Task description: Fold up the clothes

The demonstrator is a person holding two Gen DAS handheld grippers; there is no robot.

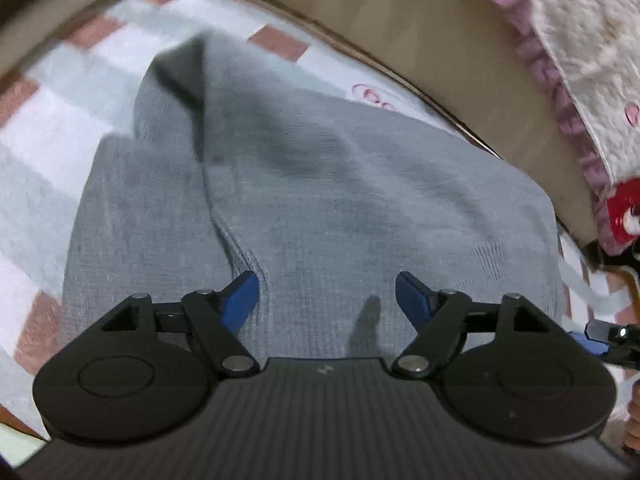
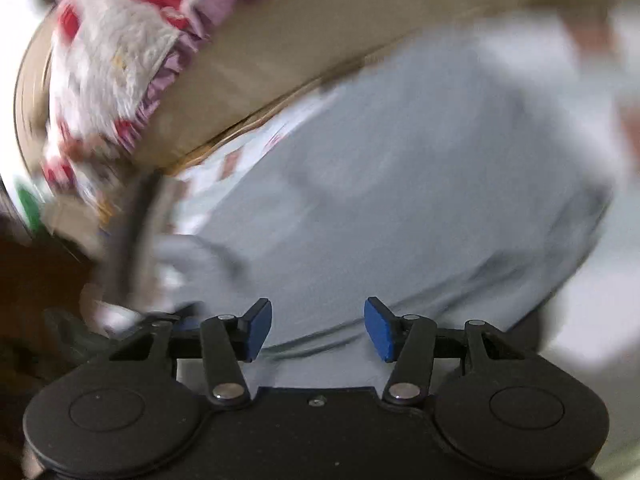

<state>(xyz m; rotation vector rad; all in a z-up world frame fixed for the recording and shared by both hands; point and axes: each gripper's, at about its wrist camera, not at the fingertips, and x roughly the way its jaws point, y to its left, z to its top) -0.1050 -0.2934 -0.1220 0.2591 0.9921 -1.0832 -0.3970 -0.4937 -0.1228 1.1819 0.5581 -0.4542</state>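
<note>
1. Left wrist view: the left claw (image 1: 327, 294) was spread wide, its blue pads (image 1: 240, 300) well apart and pinching nothing.
2. The claw hung low over the near part of a grey knit sweater (image 1: 320, 200), which lay on a checked sheet (image 1: 52, 128) of white, pale grey and pink squares.
3. The sweater filled the middle of that view. A folded layer ran from a far peak down toward the left pad, with a ribbed edge ending just beside it.
4. A thin shadow fell on the knit between the pads.
5. Beyond the sweater, on the far right, a tan board (image 1: 420, 40) bordered the sheet, and a fluffy white blanket (image 1: 592, 40) with red marks and a purple frill hung over it.
6. At the right edge of that view, part of the right claw (image 1: 600, 338) showed, near the sweater's right side.
7. Right wrist view: heavily blurred. The right claw (image 2: 318, 328) was also spread, with nothing between its pads (image 2: 380, 330).
8. The sweater (image 2: 400, 184) lay ahead of it, its near edge passing just behind the pads; whether they touched it I cannot tell.
9. The board (image 2: 280, 52) and blanket (image 2: 120, 48) sat at the far left, the sheet (image 2: 540, 48) at the far right.
</note>
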